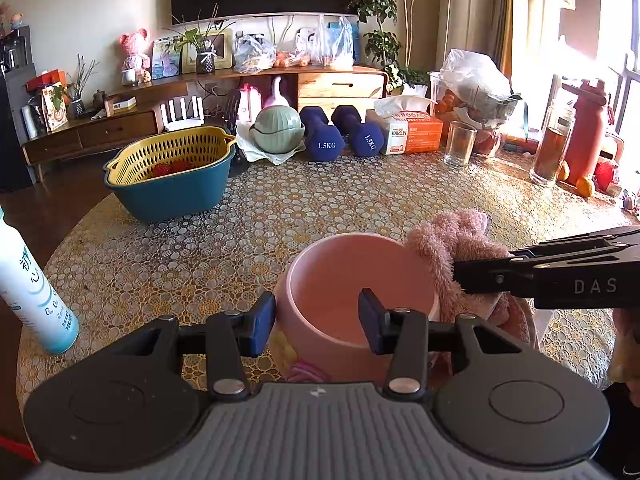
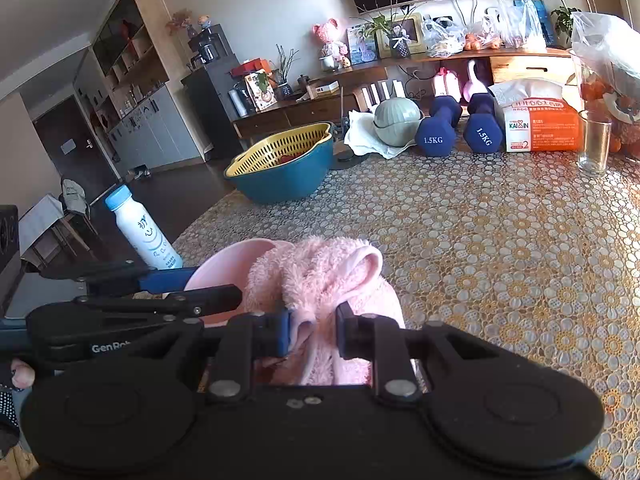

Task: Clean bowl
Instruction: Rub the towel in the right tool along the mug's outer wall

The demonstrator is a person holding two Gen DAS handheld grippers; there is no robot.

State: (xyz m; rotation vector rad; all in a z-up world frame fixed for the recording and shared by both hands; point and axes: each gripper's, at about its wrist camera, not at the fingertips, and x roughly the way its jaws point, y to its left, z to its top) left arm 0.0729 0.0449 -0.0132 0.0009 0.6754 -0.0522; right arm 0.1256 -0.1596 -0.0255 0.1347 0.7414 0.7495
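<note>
A pink bowl (image 1: 360,264) with a flower print on its outside sits near the front of the table. My left gripper (image 1: 318,320) is shut on its near wall, with one blue pad outside and the other inside the rim. A fluffy pink cloth (image 1: 444,236) is bunched against the bowl's right rim, and my right gripper (image 1: 458,276) comes in from the right, shut on it. In the right wrist view the cloth (image 2: 320,264) fills the space between the fingers of the right gripper (image 2: 312,332) and hides much of the bowl (image 2: 228,264); the left gripper (image 2: 208,286) reaches in from the left.
A white bottle (image 1: 32,292) stands at the table's left edge. Behind are a yellow colander in a blue basin (image 1: 172,176), two blue dumbbells (image 1: 340,132), a tissue box (image 1: 412,132), a glass (image 1: 460,144) and a tall jar (image 1: 552,148). The patterned tablecloth (image 1: 320,200) lies bare in the middle.
</note>
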